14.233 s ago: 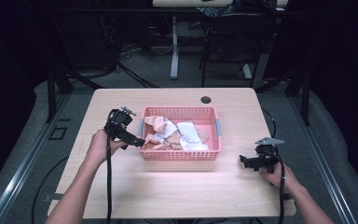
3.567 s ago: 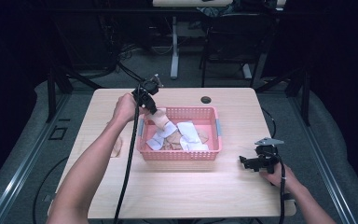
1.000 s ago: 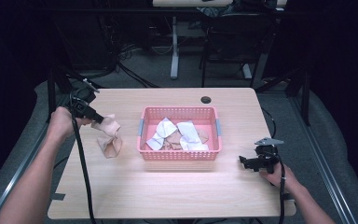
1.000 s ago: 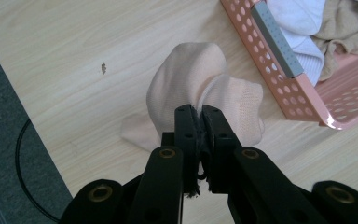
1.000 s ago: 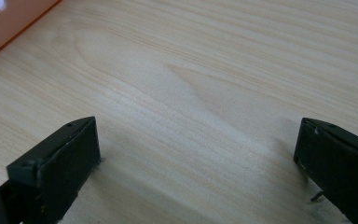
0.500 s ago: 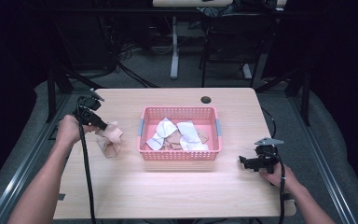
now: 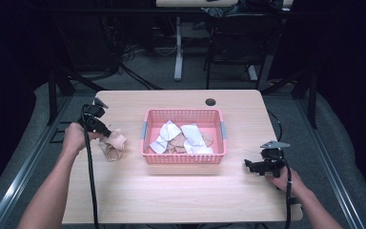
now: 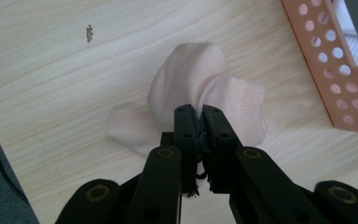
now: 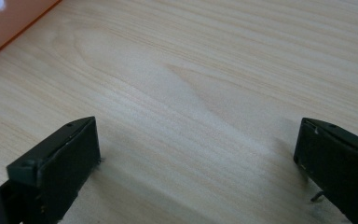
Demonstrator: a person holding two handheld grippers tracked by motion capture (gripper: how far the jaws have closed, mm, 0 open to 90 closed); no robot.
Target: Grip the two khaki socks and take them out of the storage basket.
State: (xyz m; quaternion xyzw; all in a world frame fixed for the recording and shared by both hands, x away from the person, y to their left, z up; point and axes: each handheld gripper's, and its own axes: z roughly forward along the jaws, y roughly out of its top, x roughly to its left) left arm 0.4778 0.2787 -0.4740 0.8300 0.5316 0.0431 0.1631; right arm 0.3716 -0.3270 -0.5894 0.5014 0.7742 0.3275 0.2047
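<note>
Softly crumpled pale pink sock (image 8: 200, 88), bunched, pinched

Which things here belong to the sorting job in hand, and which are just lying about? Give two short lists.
Part of the job:
- left claw, shut on the pale pink sock
- pink basket
- cloth pieces inside the basket

Lying about:
- right claw, open over bare table
- black round cap at the table's far edge

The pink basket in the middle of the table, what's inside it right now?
The pink basket holds a loose heap of small cloth pieces, some white, some tan or beige. They overlap, so the count is unclear, and whatever lies beneath them on the basket floor is covered.
</note>
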